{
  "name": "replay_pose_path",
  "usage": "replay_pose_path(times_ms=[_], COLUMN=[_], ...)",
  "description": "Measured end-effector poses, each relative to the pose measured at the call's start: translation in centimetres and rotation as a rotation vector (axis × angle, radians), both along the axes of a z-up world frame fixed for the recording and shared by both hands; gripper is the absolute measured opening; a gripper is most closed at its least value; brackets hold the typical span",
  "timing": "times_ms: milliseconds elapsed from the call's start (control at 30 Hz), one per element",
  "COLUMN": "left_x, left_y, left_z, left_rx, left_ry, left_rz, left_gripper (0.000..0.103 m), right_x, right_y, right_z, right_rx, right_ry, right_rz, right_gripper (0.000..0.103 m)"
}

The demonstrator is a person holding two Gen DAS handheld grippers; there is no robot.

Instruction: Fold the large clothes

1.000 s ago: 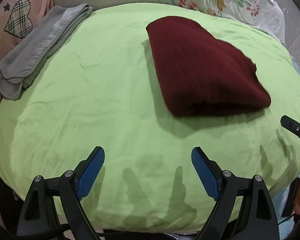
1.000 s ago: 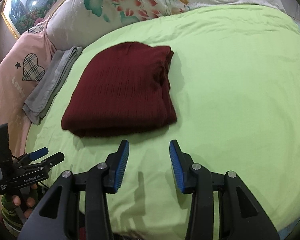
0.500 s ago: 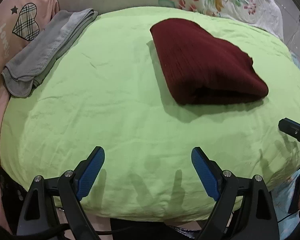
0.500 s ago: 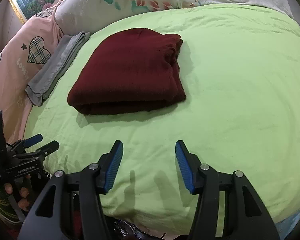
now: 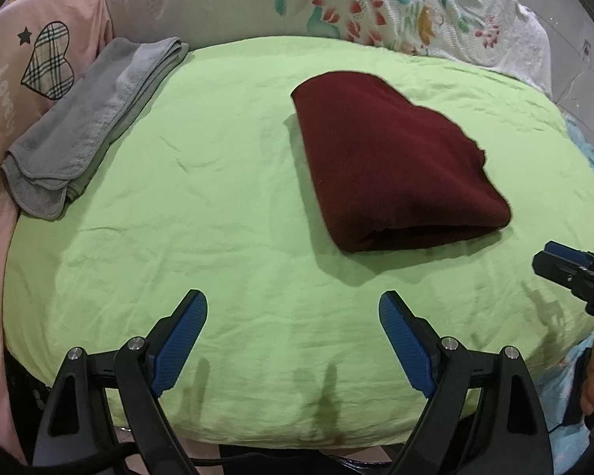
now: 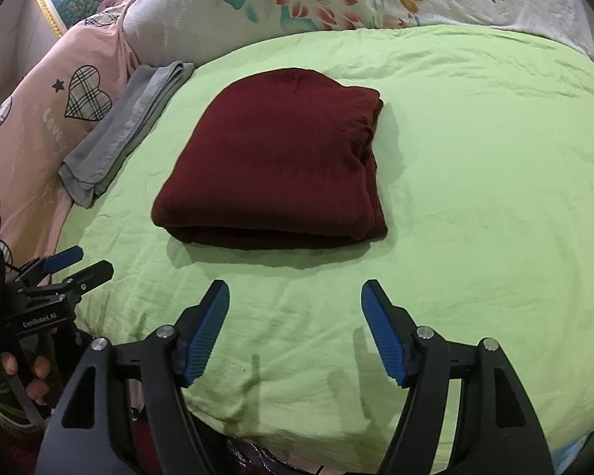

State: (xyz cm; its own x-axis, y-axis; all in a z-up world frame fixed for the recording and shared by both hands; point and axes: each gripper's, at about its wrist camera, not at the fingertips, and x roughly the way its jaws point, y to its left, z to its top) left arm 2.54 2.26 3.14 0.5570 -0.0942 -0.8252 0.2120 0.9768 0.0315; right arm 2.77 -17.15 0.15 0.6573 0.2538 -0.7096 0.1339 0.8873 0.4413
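Observation:
A dark red garment [image 5: 392,158] lies folded into a thick rectangle on the light green bed sheet [image 5: 217,206]; it also shows in the right wrist view [image 6: 281,158]. My left gripper [image 5: 293,316] is open and empty, held near the bed's front edge, well short of the garment. My right gripper [image 6: 295,308] is open and empty, just in front of the garment's near folded edge. The right gripper shows at the right edge of the left wrist view [image 5: 574,269]; the left gripper shows at the left of the right wrist view [image 6: 71,265].
A folded grey towel [image 5: 95,126] lies at the bed's left edge, also in the right wrist view [image 6: 126,126]. A pink pillow with a plaid heart [image 5: 47,63] and a floral pillow [image 5: 336,4] line the back. The bed's front edge drops off below my grippers.
Both grippers have pulled back from the folded garment toward the bed's front edge. The right gripper's jaws have opened wider. The garment has not moved.

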Motion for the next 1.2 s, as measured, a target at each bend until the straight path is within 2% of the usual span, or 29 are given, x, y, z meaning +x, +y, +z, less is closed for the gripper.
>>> replay_pose_path(times_ms=[167,400,600,700,833,1000,1200], left_x=[-1.5,-3.0,-2.7,-2.3,-1.8,-1.1,0.0], left_y=[0.1,1.2,0.5,0.2,-0.3,-1.4,-1.7], left_z=[2.5,5.0,3.4,2.3,1.7,1.6,1.5], left_rx=[-0.006,-0.03,0.054,0.055,0.064,0.103,0.086], left_ry=[-0.052,-0.106,-0.12,-0.091,-0.097,-0.113,-0.101], left_rz=[-0.05,-0.053,-0.044,-0.04,-0.04,-0.048,-0.05], left_gripper=[0.09,0.093,0.093,0.093,0.093,0.093,0.093], right_x=[-0.9,-2.4,-2.3,-2.0,-1.4,-0.5,0.3], right_y=[-0.4,-1.0,0.2,1.2,2.2,2.7,2.4], right_z=[2.3,4.6,3.5,2.6,1.8,1.7,2.0], right_rx=[-0.038,-0.061,-0.101,-0.111,-0.126,-0.151,-0.154], right_ry=[-0.021,-0.048,-0.026,-0.016,0.0,0.004,0.007], right_rz=[0.035,0.063,0.068,0.076,0.082,0.093,0.096], right_gripper=[0.078,0.08,0.081,0.081,0.081,0.081,0.081])
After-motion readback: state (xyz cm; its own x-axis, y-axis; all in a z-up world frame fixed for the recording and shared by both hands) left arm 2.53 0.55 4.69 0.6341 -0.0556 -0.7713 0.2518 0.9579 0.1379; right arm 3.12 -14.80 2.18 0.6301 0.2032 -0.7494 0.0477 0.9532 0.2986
